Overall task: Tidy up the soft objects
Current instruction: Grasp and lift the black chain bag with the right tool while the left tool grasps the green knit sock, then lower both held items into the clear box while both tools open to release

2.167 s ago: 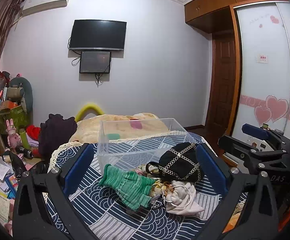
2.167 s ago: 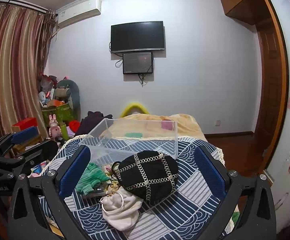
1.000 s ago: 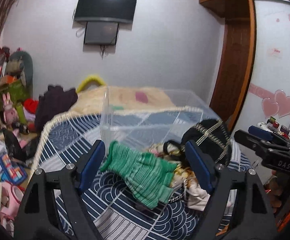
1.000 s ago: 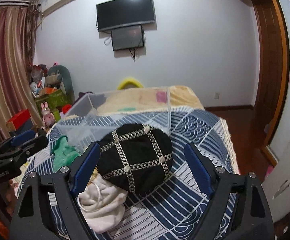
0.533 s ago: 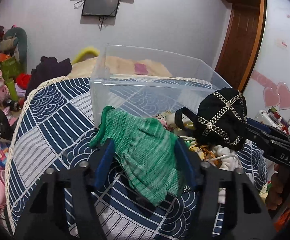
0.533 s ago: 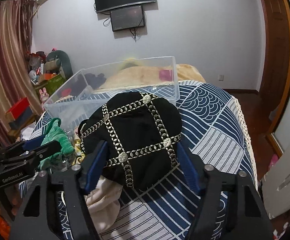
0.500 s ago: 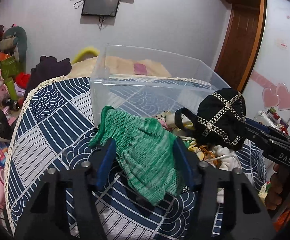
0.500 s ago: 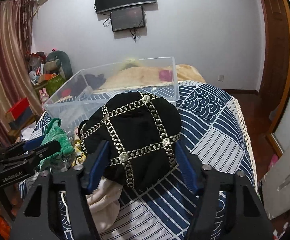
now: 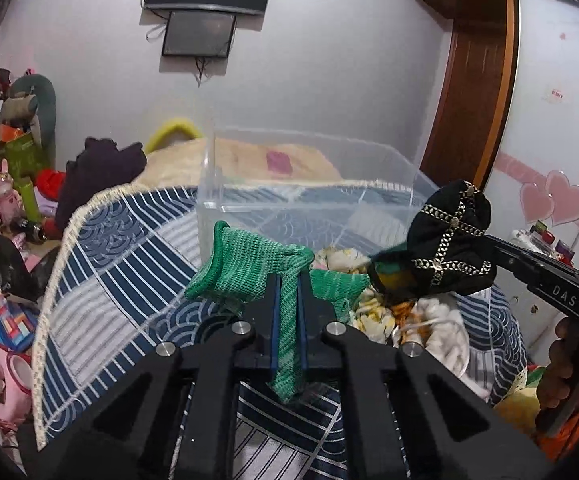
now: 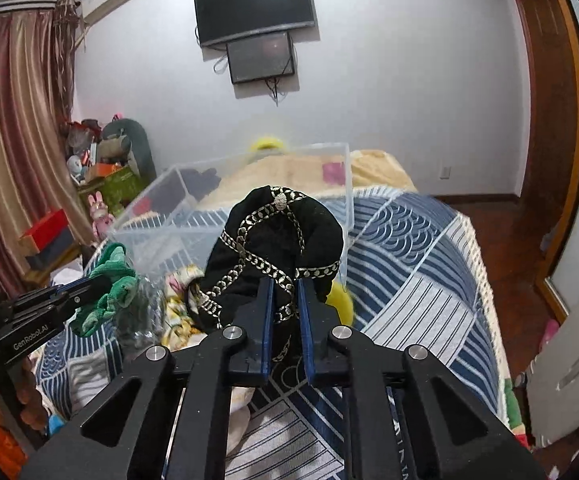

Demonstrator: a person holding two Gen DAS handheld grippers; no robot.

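Note:
My left gripper (image 9: 287, 280) is shut on a green knitted glove (image 9: 249, 270) and holds it lifted above the bed; it also shows in the right wrist view (image 10: 109, 292). My right gripper (image 10: 285, 286) is shut on a black hat with gold chain trim (image 10: 277, 236), lifted off the pile; the hat shows at the right in the left wrist view (image 9: 451, 248). A clear plastic box (image 9: 249, 196) stands just behind both, also visible in the right wrist view (image 10: 193, 208). A pile of soft items, white and yellow cloth (image 9: 421, 320), lies below.
The bed carries a blue and white patterned cover (image 9: 121, 264) with a fringed edge. A beige blanket (image 10: 289, 172) lies beyond the box. Toys and clutter (image 9: 5, 184) fill the floor at left. A wardrobe (image 9: 545, 120) stands at right.
Both grippers closed: the left pinched the green glove and the right pinched the black hat. Both items have been lifted off the pile.

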